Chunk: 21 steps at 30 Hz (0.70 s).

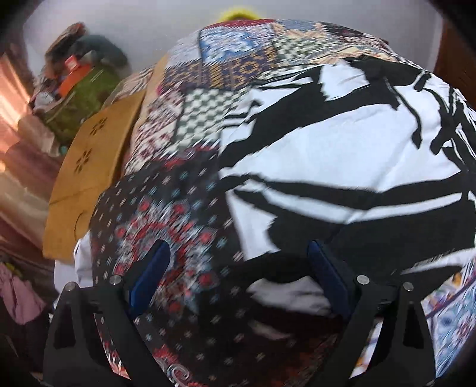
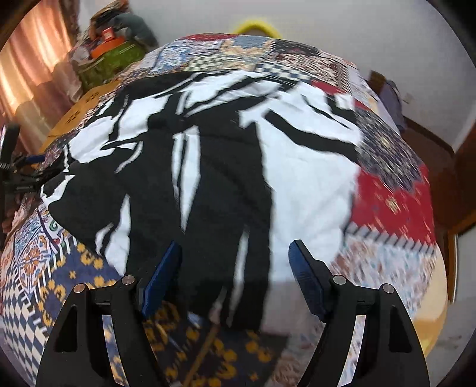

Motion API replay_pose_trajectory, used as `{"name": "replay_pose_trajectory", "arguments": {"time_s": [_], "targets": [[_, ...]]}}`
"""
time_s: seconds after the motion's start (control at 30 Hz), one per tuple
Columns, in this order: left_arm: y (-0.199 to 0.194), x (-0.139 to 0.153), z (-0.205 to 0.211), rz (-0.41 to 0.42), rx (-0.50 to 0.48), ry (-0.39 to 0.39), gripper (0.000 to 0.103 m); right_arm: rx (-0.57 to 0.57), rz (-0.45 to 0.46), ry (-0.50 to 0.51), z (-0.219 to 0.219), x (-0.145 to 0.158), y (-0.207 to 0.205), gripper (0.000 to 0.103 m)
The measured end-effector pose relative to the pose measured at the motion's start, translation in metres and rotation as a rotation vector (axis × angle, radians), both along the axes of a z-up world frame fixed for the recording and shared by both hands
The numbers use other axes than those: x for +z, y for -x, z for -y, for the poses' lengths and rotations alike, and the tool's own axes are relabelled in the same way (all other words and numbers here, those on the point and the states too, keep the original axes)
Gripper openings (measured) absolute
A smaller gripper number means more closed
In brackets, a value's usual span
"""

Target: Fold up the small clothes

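Note:
A black-and-white patterned garment [image 1: 342,166] lies spread on a patchwork cover [image 1: 184,125]. In the left wrist view my left gripper [image 1: 238,256] is open, its blue-padded fingers [image 1: 153,274] just above the garment's near left edge, holding nothing. In the right wrist view the same garment [image 2: 226,166] fills the middle, and my right gripper [image 2: 235,259] is open over its near edge, empty. The left gripper also shows at the far left of the right wrist view [image 2: 20,169], beside the garment's left corner.
The patchwork cover [image 2: 392,196] drapes over a wooden table [image 1: 89,166]. A pile of boxes and bags [image 1: 80,89] stands at the back left by pink curtains [image 2: 32,68]. A yellow object [image 2: 255,26] sits behind the table. A wooden chair [image 2: 431,154] is at the right.

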<state>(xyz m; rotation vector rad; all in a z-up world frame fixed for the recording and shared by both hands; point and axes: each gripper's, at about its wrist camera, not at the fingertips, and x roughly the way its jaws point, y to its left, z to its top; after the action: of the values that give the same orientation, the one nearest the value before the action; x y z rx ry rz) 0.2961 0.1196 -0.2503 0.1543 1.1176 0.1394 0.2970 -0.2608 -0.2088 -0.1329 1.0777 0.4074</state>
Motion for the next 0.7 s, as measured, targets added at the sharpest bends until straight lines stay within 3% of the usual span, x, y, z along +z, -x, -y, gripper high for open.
{"name": "replay_pose_trajectory", "arguments": {"time_s": [0.2,0.4,0.57,0.7], "targets": [[0.018,-0.001,-0.025,-0.002,0.086,0.02,0.095,-0.053,-0.01,0.024,0.012,0.003,0.011,0.073],[0.03,0.015,-0.033,0.021,0.143,-0.012,0.094,-0.044,0.054,-0.012,0.002,0.029,0.016,0.073],[0.039,0.04,-0.039,0.082,0.187,0.078,0.094,0.026,0.104,-0.076,-0.035,0.052,0.013,0.073],[0.049,0.048,-0.041,0.092,0.222,0.176,0.094,0.121,0.098,-0.087,-0.08,0.046,0.008,0.074]]}}
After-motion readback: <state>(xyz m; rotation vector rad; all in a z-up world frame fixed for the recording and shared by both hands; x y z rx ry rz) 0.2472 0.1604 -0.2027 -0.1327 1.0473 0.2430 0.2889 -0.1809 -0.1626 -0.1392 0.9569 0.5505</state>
